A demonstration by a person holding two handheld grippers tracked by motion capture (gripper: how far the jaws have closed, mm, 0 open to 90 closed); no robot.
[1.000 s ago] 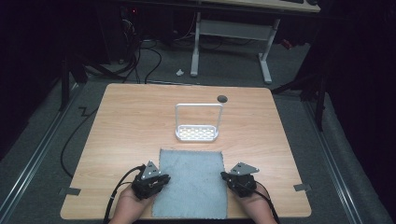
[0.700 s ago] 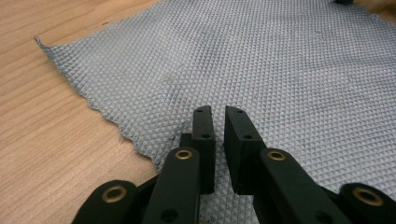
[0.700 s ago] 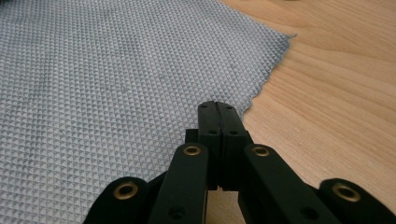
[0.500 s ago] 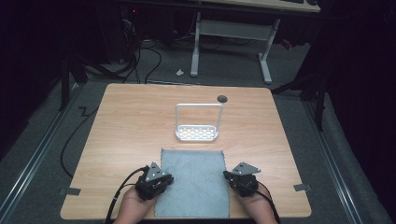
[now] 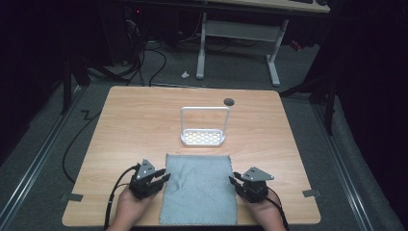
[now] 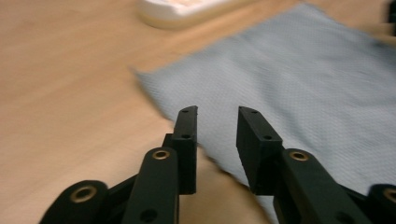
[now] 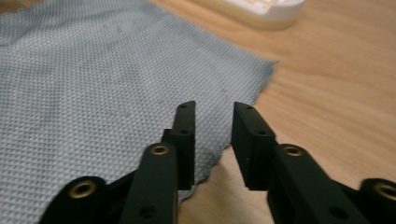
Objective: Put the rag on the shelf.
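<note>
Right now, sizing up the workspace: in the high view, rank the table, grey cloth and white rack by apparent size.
1. table
2. grey cloth
3. white rack

no readable text, no labels, no brands, no numbers

1. My left gripper has its two black jaws parted with a clear gap between them; they have just been opening, and nothing sits between the pads.
2. Beyond and to the right lies the grey cloth, flat on the wooden table, its near edge passing just under my jaws.
3. At the far edge sits a white tray, blurred.
</note>
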